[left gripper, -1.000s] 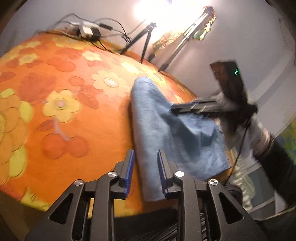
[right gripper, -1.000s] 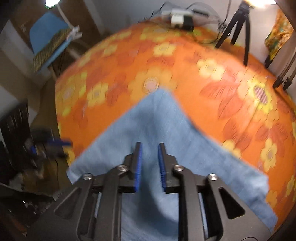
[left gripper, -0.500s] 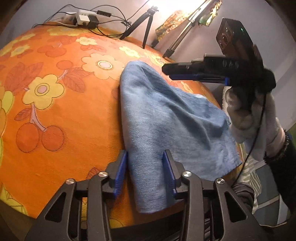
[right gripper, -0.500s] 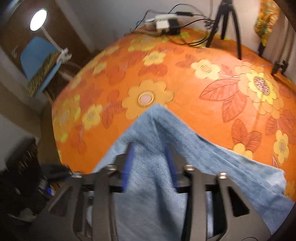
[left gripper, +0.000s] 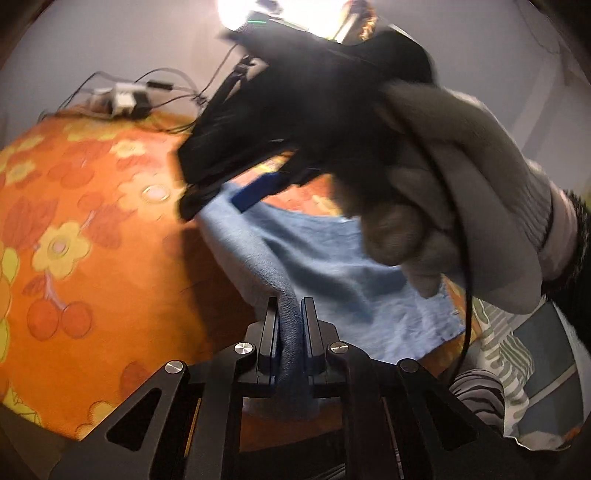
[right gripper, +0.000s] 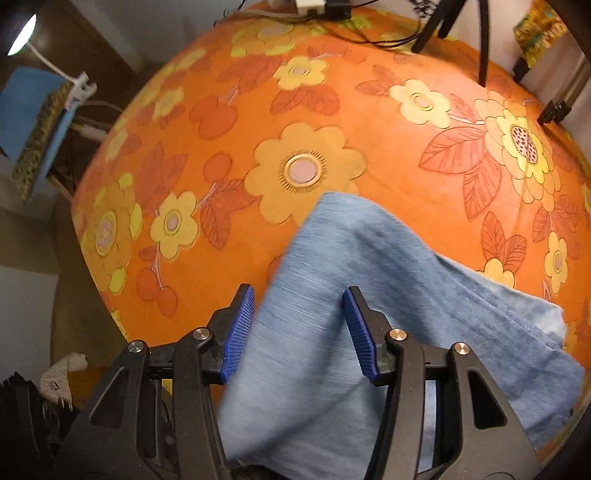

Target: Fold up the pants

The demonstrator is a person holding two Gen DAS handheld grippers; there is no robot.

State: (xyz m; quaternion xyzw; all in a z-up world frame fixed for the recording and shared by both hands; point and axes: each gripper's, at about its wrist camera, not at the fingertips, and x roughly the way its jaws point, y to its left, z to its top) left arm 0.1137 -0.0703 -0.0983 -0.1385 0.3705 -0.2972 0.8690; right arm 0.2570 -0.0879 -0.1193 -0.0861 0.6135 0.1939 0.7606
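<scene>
Light blue pants (left gripper: 332,266) lie folded on the orange flowered table near its front edge. My left gripper (left gripper: 290,325) is shut on a fold of the pants at their near edge and lifts it a little. My right gripper (right gripper: 299,332) is open, its blue pads on either side of the pants (right gripper: 369,295) just above the cloth. In the left wrist view the right gripper (left gripper: 236,184) and its gloved hand (left gripper: 461,206) hover close above the far end of the pants.
A power strip with cables (left gripper: 122,99) sits at the table's far edge. Tripod legs (right gripper: 436,26) stand at the back. A blue chair (right gripper: 33,122) stands off the table's left side. The table's front edge (left gripper: 110,424) is close to my left gripper.
My left gripper closed on the near edge of the pants and raised it. My right gripper opened wide and moved over the far end of the pants, closer to the left camera.
</scene>
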